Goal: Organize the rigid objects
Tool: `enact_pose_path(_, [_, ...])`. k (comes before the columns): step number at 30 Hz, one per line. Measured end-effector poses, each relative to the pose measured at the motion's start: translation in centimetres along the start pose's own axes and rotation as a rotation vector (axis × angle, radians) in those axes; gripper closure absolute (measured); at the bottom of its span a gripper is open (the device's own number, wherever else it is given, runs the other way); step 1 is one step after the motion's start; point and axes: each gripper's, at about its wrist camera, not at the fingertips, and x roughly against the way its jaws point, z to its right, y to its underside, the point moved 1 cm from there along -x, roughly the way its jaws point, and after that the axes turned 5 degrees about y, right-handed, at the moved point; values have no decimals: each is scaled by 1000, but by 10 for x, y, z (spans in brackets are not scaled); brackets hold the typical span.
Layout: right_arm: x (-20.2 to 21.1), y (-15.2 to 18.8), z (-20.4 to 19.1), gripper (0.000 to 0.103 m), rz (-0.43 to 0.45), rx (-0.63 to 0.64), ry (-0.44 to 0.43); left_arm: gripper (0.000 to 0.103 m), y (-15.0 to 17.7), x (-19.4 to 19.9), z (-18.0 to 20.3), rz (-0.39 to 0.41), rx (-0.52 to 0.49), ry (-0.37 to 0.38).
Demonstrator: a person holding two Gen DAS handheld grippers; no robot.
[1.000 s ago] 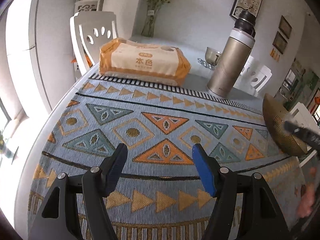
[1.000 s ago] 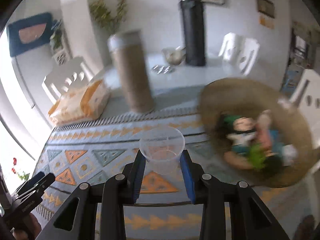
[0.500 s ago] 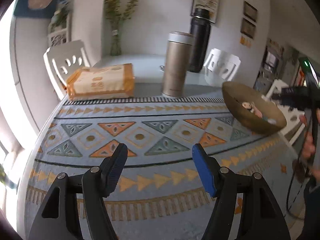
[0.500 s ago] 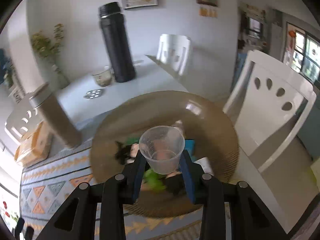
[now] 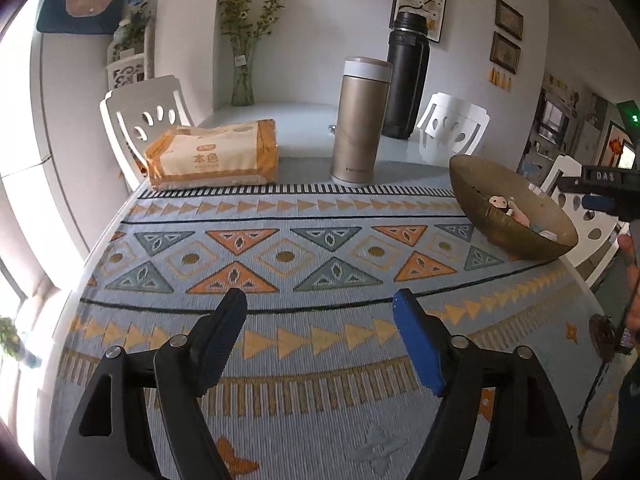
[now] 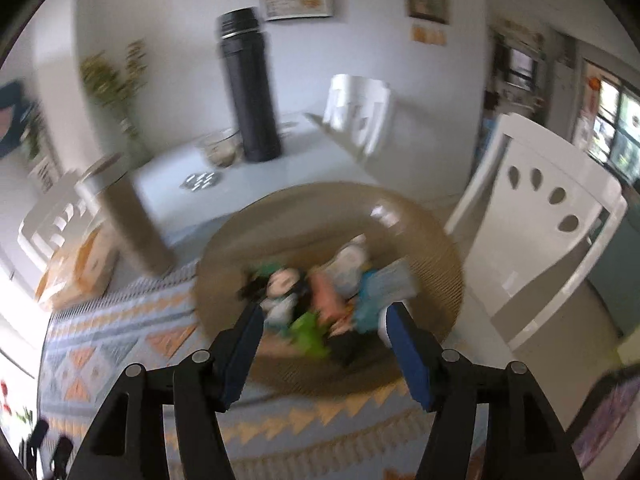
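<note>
Woven cloth mat [image 5: 280,216], glossy bowl [image 5: 480,196]

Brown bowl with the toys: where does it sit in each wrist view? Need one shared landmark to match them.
Left wrist: brown bowl at the right edge, on the patterned cloth's far right side, beyond the open left gripper.
Right wrist: brown bowl fills the centre, blurred, just past the open right gripper.
Shared landmark: black flask standing on the white table behind.
</note>
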Motion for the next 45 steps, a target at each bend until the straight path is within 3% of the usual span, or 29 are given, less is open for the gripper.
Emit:
enact_pose_path(4, [27,22,-40,41,5,94,-120,27,-1,15,2,25,-25,-39])
enact_pose_path(7, [45,38,-76,40,31,189,-161,24,-6,34,4,68,-44,-56])
enact_pose_path(11, [57,57,-104,40,78,242,-195,0,-16,66,9,197,-79,-88])
enact_pose_path(14, [50,79,-116,31,100,246,-213,0,-15,76,11,279,-90,-121])
enact_pose_path(15, [45,86,-120,26,101,251,-217,0,-14,72,10,270,-89,-125])
enact_pose_path(21, [-1,122,-133,26,49,286,-212,0,2,24,0,153,-48,-94])
enact_pose_path(26, [-10,126,-129,26,41,275,-213,0,12,-1,-7,146,-27,-199])
enact_pose_path(29, [-10,127,-131,26,46,280,-220,0,10,-11,-10,89,-23,-185])
enact_pose_path(45, [-12,131,-136,22,36,302,-207,0,22,-24,-11,-36,8,-112])
